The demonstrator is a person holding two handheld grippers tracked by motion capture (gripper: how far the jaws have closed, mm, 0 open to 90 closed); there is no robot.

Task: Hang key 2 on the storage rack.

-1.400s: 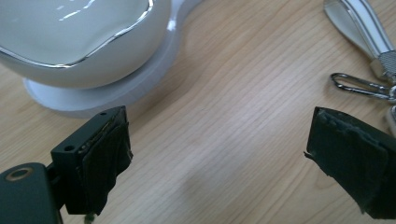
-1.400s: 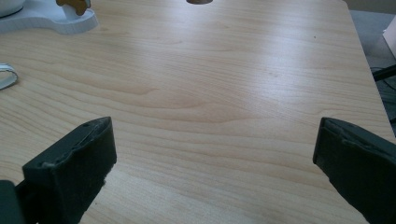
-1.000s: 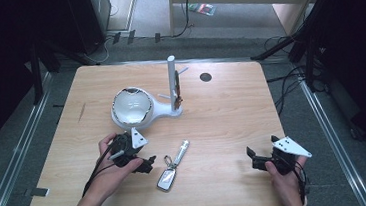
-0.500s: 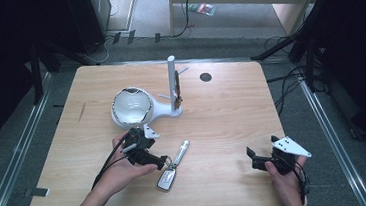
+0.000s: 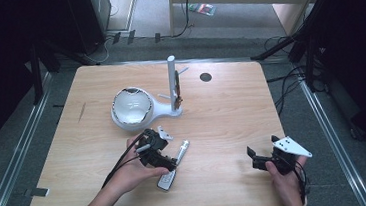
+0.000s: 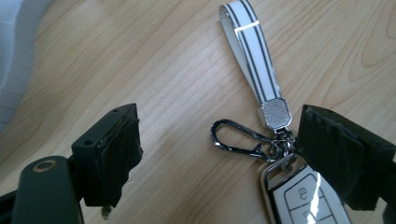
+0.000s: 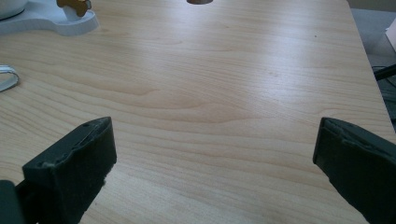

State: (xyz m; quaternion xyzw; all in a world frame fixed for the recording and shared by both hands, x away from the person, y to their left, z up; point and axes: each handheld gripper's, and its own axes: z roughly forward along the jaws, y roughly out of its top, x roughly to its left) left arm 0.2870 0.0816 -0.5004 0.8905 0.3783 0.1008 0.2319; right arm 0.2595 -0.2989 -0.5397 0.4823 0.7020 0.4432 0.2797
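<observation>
A car key fob (image 5: 166, 180) with a white striped strap (image 5: 181, 150) lies flat on the wooden table (image 5: 222, 114), near its front middle. My left gripper (image 5: 166, 160) is over the key, held by a hand from the lower left. In the left gripper view the fob (image 6: 303, 200), its silver carabiner (image 6: 236, 140) and the strap (image 6: 254, 56) lie between the jaws of the left gripper (image 6: 224, 149). These jaws have just been closing a little but still stand apart, not pressing on anything. My right gripper (image 5: 254, 158) rests open at the front right, with bare wood between the jaws of the right gripper (image 7: 215, 168).
A white stand with a bowl (image 5: 131, 107) and an upright post (image 5: 172, 81) sits behind the key; a small brown item (image 5: 177, 91) hangs on the post. A dark round hole (image 5: 206, 77) marks the table's far side. Cables trail off the floor at right.
My left gripper has moved right, from beside the key to over it. The right gripper has stayed in place.
</observation>
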